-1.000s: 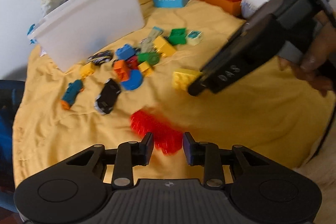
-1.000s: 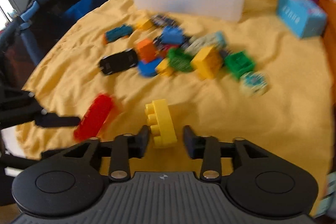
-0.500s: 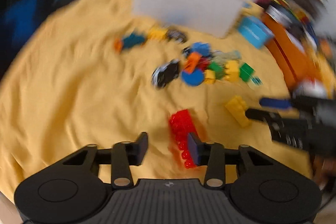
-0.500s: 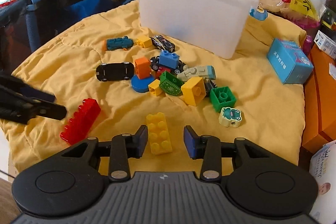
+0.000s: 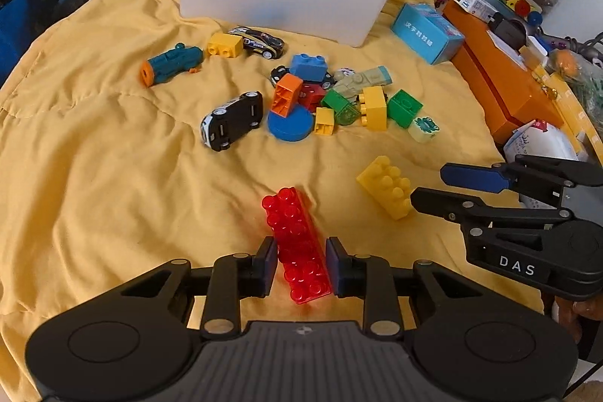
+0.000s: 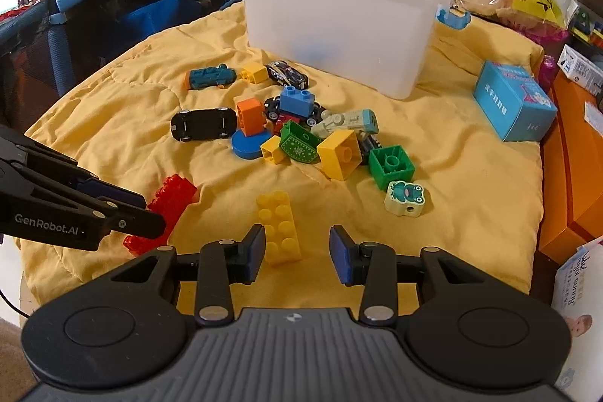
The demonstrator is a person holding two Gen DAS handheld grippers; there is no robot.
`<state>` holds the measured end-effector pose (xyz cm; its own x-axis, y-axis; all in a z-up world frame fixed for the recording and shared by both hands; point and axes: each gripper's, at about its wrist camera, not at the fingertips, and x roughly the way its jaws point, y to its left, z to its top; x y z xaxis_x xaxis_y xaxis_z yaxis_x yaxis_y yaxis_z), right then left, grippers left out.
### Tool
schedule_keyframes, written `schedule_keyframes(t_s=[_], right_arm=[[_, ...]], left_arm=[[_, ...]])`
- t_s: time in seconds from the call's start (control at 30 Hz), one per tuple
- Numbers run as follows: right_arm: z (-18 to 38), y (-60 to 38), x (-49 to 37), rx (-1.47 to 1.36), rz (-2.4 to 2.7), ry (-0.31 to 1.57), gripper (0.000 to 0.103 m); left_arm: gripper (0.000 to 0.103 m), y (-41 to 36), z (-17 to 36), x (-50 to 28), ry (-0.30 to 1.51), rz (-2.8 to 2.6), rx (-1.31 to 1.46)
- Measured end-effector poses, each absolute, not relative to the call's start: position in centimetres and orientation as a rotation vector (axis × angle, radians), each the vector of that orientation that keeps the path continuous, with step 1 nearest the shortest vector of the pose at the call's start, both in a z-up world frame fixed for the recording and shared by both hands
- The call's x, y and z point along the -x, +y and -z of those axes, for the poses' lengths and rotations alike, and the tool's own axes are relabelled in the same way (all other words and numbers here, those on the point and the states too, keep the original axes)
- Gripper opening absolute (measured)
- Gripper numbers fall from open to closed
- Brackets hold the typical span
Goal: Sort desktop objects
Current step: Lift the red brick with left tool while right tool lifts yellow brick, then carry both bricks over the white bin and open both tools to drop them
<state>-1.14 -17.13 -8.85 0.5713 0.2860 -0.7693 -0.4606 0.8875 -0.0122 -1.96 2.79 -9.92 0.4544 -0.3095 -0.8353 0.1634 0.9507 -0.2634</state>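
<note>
A long red brick (image 5: 297, 243) lies on the yellow quilt (image 5: 113, 176) between my left gripper's (image 5: 301, 264) fingers. Its jaws are closing and both pads touch the brick's sides. Seen from the right wrist, the left gripper (image 6: 150, 213) reaches in from the left over the red brick (image 6: 173, 194). A yellow brick (image 6: 279, 228) lies flat between my right gripper's (image 6: 296, 245) open fingers, close to the left pad (image 6: 256, 247) and with a gap on the right. The right gripper (image 5: 429, 185) and yellow brick (image 5: 384, 187) also show in the left wrist view. A white bin (image 6: 339, 25) stands behind.
A heap of bricks and toy cars (image 5: 328, 97) lies mid-quilt, with a black car (image 5: 233, 121) and a teal toy (image 5: 173, 63) to its left. A blue box (image 5: 426, 32) and an orange box (image 5: 501, 89) line the right side. A dark playpen (image 6: 113, 25) borders the left.
The left gripper rolled and slid until the red brick lay straight between its fingers, which narrowed onto it. The right gripper stayed over the yellow brick.
</note>
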Motion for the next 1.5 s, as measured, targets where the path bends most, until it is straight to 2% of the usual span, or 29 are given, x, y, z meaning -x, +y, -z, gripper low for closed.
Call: schedule_keyframes(t_s=[0.13,0.2,0.47,0.7,0.73,0.77,0.87,1.07,1.5], right_arm=[[9.0,-16.9,1.0,0.233,-0.452,0.859,0.042],[9.2,-16.8,0.9,0.238,-0.456,0.859,0.042],[10.0,-15.2,0.6,0.333,-0.507,0.857,0.042],[12.1,-14.6,-0.1,0.354,-0.483,0.91,0.041],[12.1,-14.7,-0.1,0.346,-0.483,0.912,0.038],[12.0,-14.7,-0.1,0.339,-0.488,0.914,0.028],[11.9,-14.4,-0.2,0.341,-0.48,0.92,0.027],[9.4,-13.8,-0.4,0.382,-0.463,0.87,0.027],[-2.2,-13.5,-7.4,0.246,-0.393,0.62,0.027]], left_arm=[[0.033,2.8,11.7,1.2,1.125,0.273,0.218],[0.03,2.8,12.0,1.1,1.111,0.268,0.219],[0.028,0.7,9.0,1.6,0.985,0.343,-0.258],[0.031,2.8,11.0,1.0,1.022,0.33,-0.129],[0.031,2.8,11.1,1.2,1.012,0.342,-0.137],[0.028,2.7,11.1,1.4,1.002,0.353,-0.138],[0.027,3.6,11.2,0.6,1.0,0.378,-0.073],[0.027,4.9,6.4,-1.1,0.874,0.356,-0.074],[0.027,5.7,-6.6,-9.8,0.562,0.344,-0.088]])
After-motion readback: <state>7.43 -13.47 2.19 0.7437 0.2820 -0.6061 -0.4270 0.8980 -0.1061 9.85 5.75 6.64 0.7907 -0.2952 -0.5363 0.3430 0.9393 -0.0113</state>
